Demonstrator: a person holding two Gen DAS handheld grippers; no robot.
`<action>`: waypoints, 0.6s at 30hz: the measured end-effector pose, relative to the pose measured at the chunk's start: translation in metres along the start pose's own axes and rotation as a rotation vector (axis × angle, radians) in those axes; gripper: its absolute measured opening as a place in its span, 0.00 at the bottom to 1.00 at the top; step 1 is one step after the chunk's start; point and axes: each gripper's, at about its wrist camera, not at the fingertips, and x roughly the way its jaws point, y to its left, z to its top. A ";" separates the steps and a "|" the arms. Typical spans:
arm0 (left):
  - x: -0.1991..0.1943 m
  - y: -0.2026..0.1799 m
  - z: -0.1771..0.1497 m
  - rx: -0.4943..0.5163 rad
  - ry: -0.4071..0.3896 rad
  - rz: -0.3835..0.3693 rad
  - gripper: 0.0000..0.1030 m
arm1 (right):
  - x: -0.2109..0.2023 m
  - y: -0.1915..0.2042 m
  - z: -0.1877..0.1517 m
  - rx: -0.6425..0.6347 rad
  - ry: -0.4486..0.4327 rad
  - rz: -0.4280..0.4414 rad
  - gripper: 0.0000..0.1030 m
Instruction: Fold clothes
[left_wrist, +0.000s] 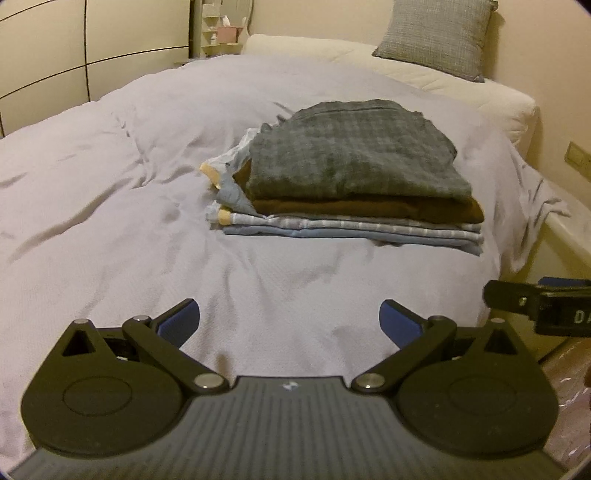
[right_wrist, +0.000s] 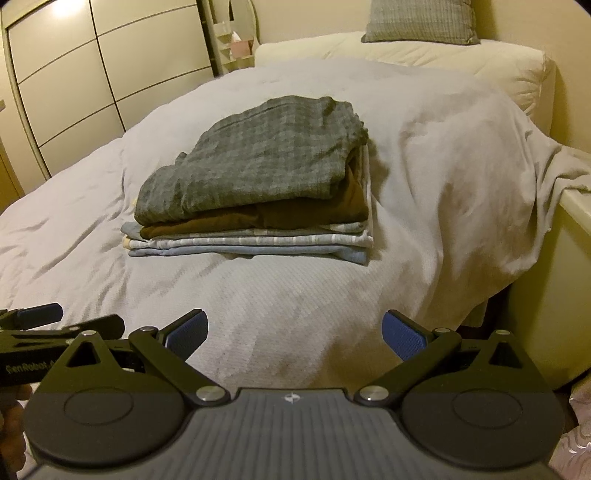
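Both grippers, left (left_wrist: 289, 325) and right (right_wrist: 294, 334), hung spread and empty; you needed to square the folded stack (left_wrist: 347, 181) gently.

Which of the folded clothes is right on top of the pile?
The grey checked garment is on top. Right under it lies the brown one, then the striped one, with the plain light blue one at the bottom, on the bed cover.

Bed (left_wrist: 110, 192) under pale cover; grey cushion (left_wrist: 439, 35) at head; panelled wardrobe (right_wrist: 74, 74) left.
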 end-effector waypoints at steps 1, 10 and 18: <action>-0.001 -0.001 0.000 0.013 -0.003 0.014 0.99 | -0.001 0.000 0.000 -0.002 -0.001 -0.001 1.00; -0.008 -0.004 0.003 0.025 -0.034 0.010 0.99 | -0.008 0.002 0.000 0.000 -0.005 -0.007 1.00; -0.008 -0.017 0.003 0.070 -0.030 -0.013 0.99 | -0.013 0.001 0.000 -0.007 -0.009 -0.008 1.00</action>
